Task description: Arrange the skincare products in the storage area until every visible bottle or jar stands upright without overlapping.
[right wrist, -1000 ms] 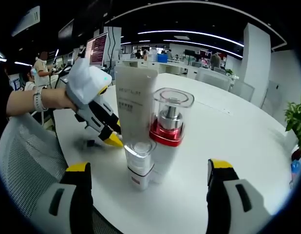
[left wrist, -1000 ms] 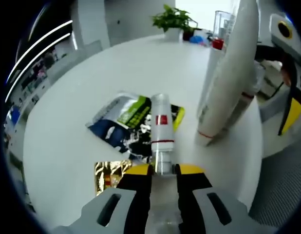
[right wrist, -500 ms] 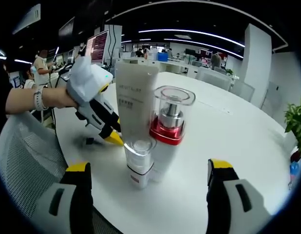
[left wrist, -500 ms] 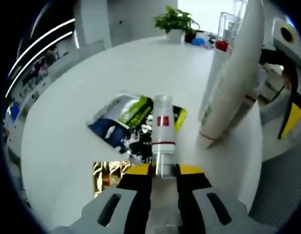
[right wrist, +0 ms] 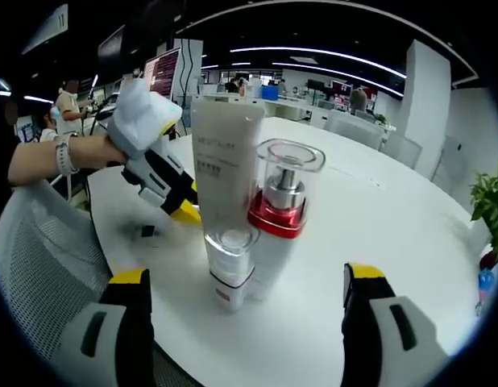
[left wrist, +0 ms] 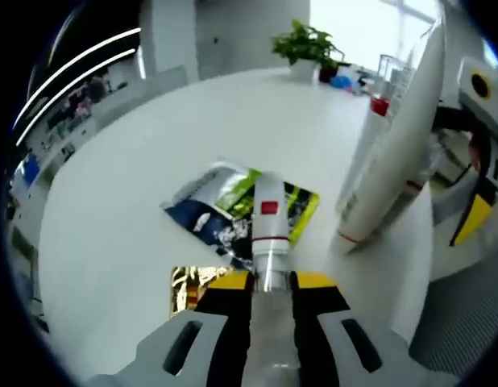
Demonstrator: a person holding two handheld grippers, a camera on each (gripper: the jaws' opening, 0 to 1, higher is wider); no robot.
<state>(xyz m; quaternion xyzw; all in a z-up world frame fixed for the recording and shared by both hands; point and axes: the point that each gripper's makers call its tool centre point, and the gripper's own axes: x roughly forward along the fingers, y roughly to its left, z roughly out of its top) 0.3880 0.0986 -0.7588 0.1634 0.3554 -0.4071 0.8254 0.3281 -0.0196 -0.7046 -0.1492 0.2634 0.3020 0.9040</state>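
Left gripper [left wrist: 262, 280] at bottom centre of the left gripper view, yellow-tipped fingers [left wrist: 228, 281] clamped on a slim white bottle with a red band [left wrist: 267, 230], sticking straight out from between them toward mid-frame. Just past it, flat on the white worktop [left wrist: 128, 210], a glossy sachet [left wrist: 237, 205], plus a gold foil packet [left wrist: 187, 285] lower left. Off to the right, a tall white tube [left wrist: 390, 153] on its cap, tilted in the frame.

Right gripper [right wrist: 244, 289] in the right gripper view: fingers [right wrist: 131, 282] spread wide at the bottom corners, gripping nothing. Between and beyond them, centre frame, that tube [right wrist: 223, 177] on its cap, touching a clear-capped red pump bottle [right wrist: 284, 189] to its right. Left gripper [right wrist: 188, 211] upper left, a hand [right wrist: 112, 149] on it.
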